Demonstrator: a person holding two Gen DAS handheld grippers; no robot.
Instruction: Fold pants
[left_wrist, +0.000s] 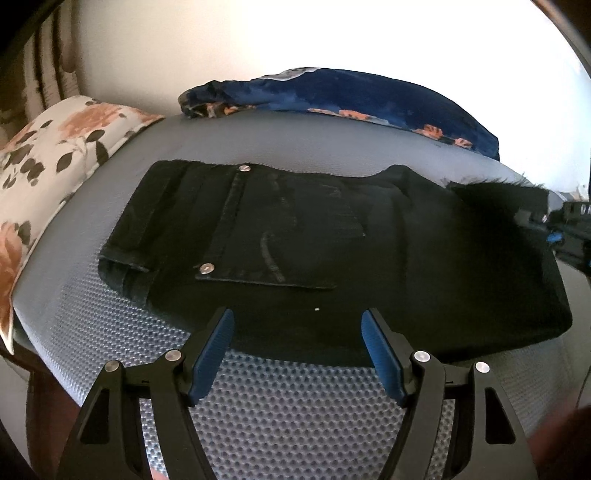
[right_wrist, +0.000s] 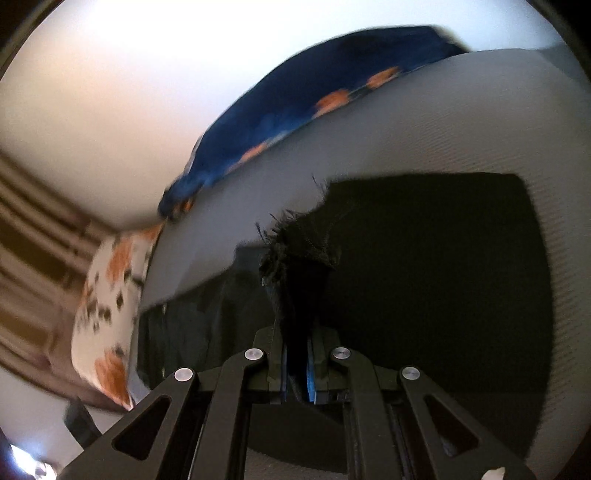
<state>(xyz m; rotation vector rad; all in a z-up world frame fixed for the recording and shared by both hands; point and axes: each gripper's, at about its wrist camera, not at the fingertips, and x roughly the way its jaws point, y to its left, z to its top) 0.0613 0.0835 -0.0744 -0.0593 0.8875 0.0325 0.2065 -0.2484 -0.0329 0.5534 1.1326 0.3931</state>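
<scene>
Right tool (right_wrist: 297, 325) clamps pants (right_wrist: 424, 266); floral pillow (right_wrist: 107, 310) beside.

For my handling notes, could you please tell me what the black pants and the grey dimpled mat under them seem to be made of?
Black pants: probably denim, matte; metal rivets, stitched pocket and a frayed hem suggest it.
Grey dimpled mat: seemingly foam or rubber, slight sheen; its regular embossed dots suggest this.

Black pants (left_wrist: 332, 254), seemingly folded, frayed hem raised
</scene>
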